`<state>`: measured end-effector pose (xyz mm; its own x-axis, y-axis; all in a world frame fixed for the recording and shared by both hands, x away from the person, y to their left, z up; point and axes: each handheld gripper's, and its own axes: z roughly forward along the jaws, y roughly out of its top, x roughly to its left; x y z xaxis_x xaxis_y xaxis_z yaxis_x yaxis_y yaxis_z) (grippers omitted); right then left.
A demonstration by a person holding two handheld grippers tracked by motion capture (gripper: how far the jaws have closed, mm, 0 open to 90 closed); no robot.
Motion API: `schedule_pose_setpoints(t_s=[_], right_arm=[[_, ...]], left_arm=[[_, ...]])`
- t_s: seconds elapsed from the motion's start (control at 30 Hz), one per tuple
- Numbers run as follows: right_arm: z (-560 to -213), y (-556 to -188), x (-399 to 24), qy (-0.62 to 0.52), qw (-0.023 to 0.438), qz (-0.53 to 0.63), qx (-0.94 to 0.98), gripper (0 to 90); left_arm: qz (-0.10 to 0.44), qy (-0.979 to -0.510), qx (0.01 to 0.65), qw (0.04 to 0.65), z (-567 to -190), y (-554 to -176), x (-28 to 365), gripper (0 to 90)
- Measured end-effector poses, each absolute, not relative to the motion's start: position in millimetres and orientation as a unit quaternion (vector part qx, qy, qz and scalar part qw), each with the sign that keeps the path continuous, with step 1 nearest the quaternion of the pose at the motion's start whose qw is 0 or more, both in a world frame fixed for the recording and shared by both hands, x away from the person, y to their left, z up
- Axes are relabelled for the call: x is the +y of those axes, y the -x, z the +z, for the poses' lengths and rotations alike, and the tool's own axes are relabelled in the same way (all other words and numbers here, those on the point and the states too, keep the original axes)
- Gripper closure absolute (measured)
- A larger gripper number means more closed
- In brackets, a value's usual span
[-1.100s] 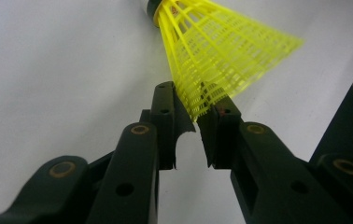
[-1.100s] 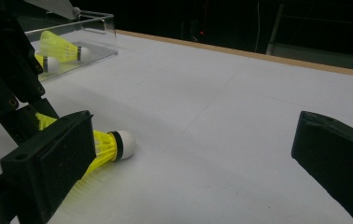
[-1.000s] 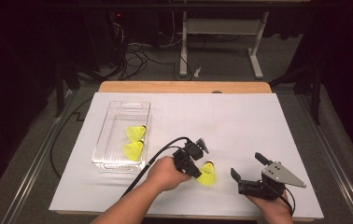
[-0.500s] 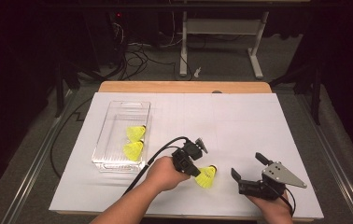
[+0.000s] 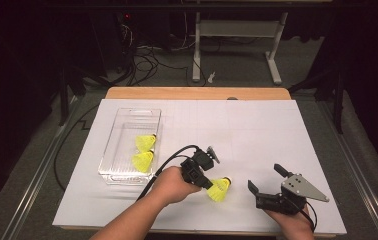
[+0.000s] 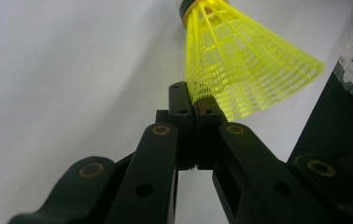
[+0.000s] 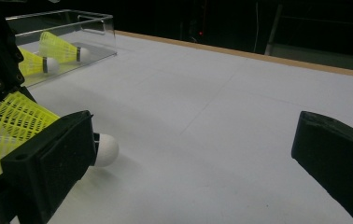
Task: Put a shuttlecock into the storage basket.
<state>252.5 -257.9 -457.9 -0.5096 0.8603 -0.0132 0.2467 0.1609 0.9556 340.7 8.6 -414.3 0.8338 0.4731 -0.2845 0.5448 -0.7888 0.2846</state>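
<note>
Left gripper clenched on the skirt rim of a yellow shuttlecock, well right of the clear tray near the table's front edge. Probably featherlight, springy mesh, easily crushed — better pinched lightly at skirt or cork. Right gripper released, empty — parked further right.

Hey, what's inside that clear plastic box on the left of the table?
Two yellow mesh shuttlecocks with white tips lie inside the clear plastic box, one behind the other. Nothing covers them; the rest of the box floor looks bare.
</note>
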Motion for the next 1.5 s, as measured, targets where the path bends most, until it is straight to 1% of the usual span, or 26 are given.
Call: schedule_pose_setpoints(t_s=[0.2,0.53,0.8,1.23,1.5], right_arm=[[-457.5,-250.8,-260.3,-0.401,0.299,0.514,0.697,0.2],[-458.6,-250.8,-258.7,-0.398,0.298,0.514,0.699,0.2],[-457.3,-251.3,-257.7,-0.395,0.300,0.512,0.701,0.2],[-457.4,-249.7,-257.6,-0.394,0.300,0.511,0.702,0.2],[-457.7,-249.3,-258.1,-0.394,0.299,0.511,0.703,0.2]], left_arm=[[-0.111,-0.937,0.273,0.186,-412.2,-343.7,16.4,88.3],[-0.107,-0.936,0.275,0.191,-409.9,-339.6,27.5,87.8],[-0.107,-0.938,0.271,0.186,-408.2,-337.5,34.7,87.8],[-0.103,-0.934,0.289,0.184,-404.6,-338.6,54.5,87.7],[-0.106,-0.934,0.293,0.173,-408.0,-338.7,63.4,87.7]])
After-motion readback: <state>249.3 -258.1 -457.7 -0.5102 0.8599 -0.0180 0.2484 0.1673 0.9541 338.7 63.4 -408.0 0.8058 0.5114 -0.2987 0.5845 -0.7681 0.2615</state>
